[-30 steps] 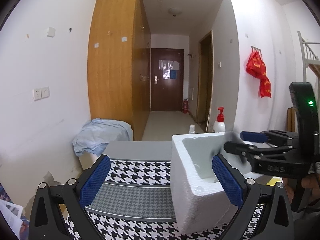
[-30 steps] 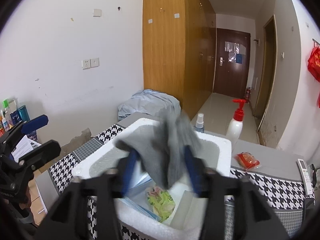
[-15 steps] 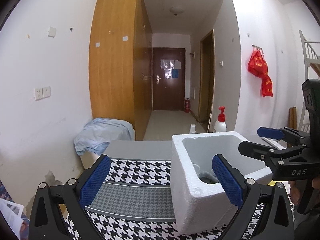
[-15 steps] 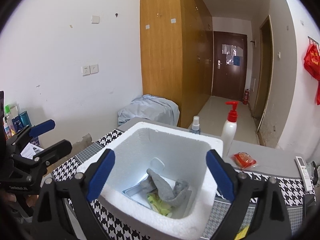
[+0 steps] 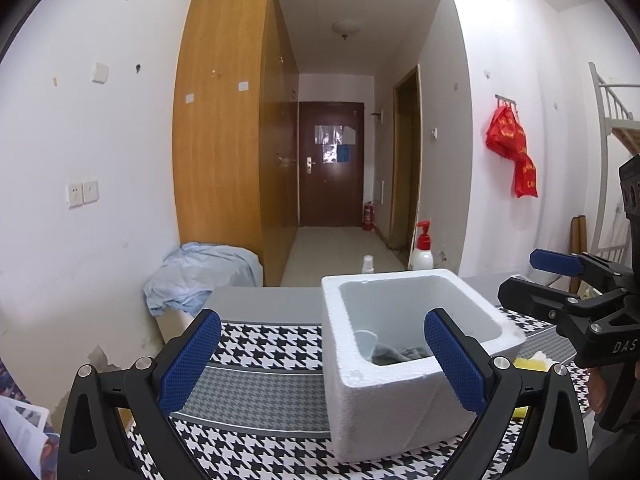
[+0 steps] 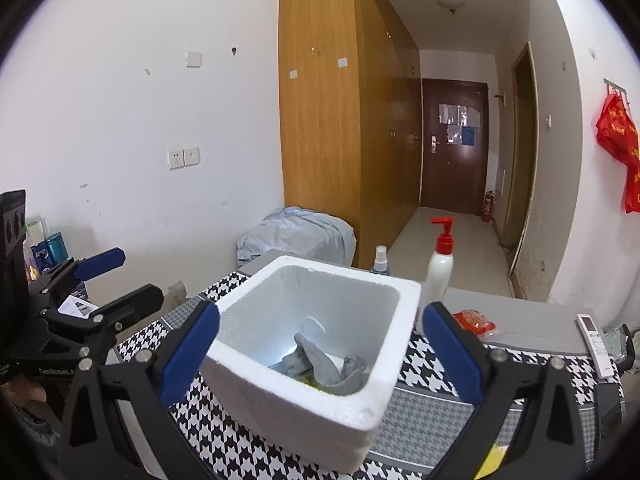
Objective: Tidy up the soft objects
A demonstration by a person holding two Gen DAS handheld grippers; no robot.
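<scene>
Crumpled grey cloth (image 6: 328, 368) lies inside the white foam box (image 6: 280, 404) at frame centre; right gripper (image 6: 320, 352) jaws are opening wide and empty, and left gripper (image 5: 320, 354) jaws are wide, empty.

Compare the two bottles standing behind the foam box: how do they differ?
The pump bottle is the taller and wider one, white with a red pump head; the spray bottle is shorter and slimmer, bluish with a pale spray cap. The pump bottle stands near the foam box's far right corner, the spray bottle further left along its back rim. Both stand upright, partly hidden behind the box.
</scene>
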